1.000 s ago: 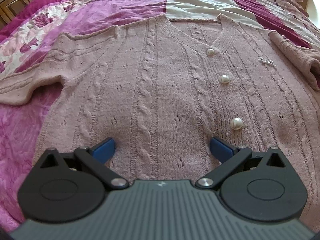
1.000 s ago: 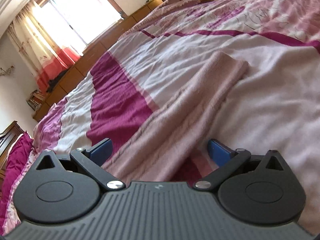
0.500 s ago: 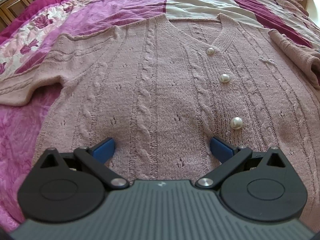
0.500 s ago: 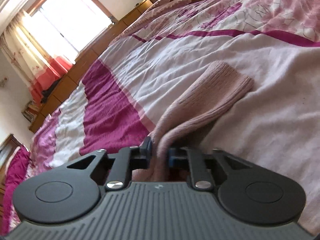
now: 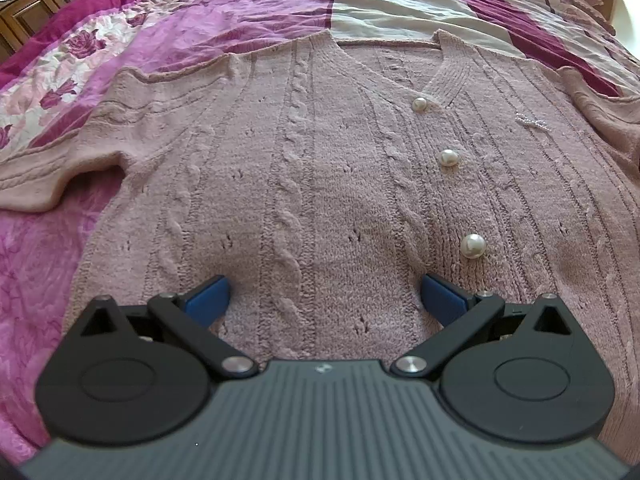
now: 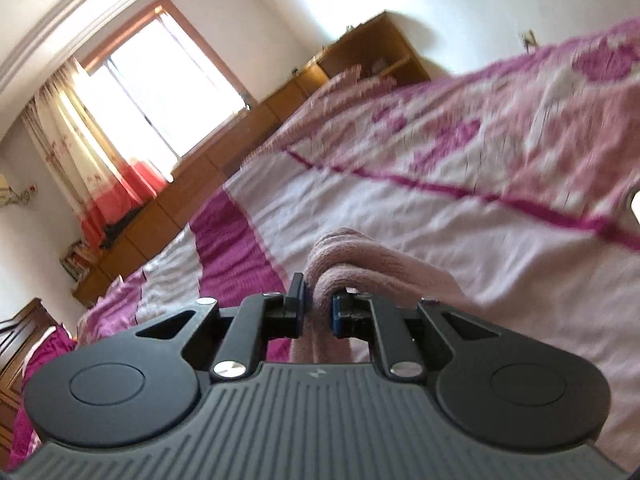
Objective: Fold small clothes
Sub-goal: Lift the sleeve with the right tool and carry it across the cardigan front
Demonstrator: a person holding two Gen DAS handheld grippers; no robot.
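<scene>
Here, a dusty-pink cable-knit cardigan [image 5: 320,168] lies spread flat, front up, on a bedspread of magenta, pale pink and cream stripes [image 5: 400,4], its V-neck toward the far side of the left wrist view. Three round pearl buttons [image 5: 448,157] run down its placket, and a small glittery brooch-like trim [image 5: 532,122] sits on the chest further right. One short sleeve [image 5: 52,176] stretches out flat to the left over the purple part of the cover. The left gripper [image 5: 322,300] hovers low over the hem end of the garment, its blue-padded jaws spread wide with only knit visible between them; whether the pads touch the fabric cannot be told. In the right wrist view, the right gripper [image 6: 316,308] has its jaws pressed close on a bunched fold of the same pink knit, the other sleeve [image 6: 360,264], which humps up just above the fingertips and drapes off to the right over the cover. That view is tilted and the bedspread looks blurred. Behind it stand a long wooden cabinet [image 6: 168,208], a bright window [image 6: 168,88] and a white-and-red curtain [image 6: 88,152].
</scene>
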